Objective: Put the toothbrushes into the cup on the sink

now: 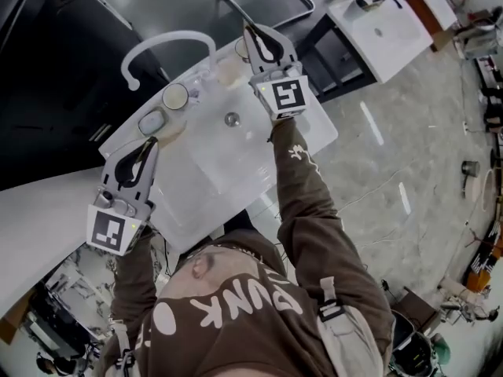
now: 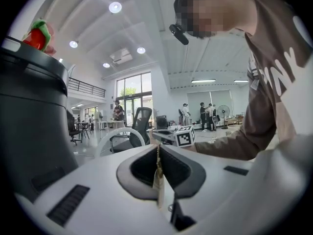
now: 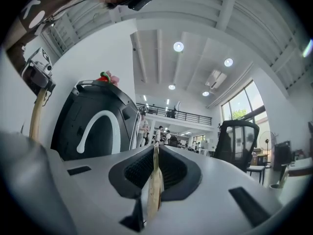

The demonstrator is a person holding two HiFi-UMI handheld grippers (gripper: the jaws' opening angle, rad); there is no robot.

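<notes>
Left side, head view: we see the left gripper low over the left rim of the white sink. Its fingers are closed on a thin beige toothbrush. In the left gripper view that toothbrush stands upright, pinched between the two finger pads. In the right gripper view we see its handle hanging below the left gripper.

Just past the left fingertips we note a grey oval object on the rim. Beyond that stands the round cup, upright with its mouth open, near the foot of the white arched faucet. We see no toothbrush in the cup. The left toothbrush is near the cup and apart from it.

Centre: the basin with its drain.

Right side: a pale translucent vessel sits at the back rim, just left of the right gripper. The right gripper is above the sink's back right corner, at the end of a brown sleeve. Its fingers are also closed, gripping a second beige toothbrush, which shows edge-on between the pads in the right gripper view. That view also shows the faucet ahead to the left and an office chair to the right. The second toothbrush is well apart from the cup.
</notes>
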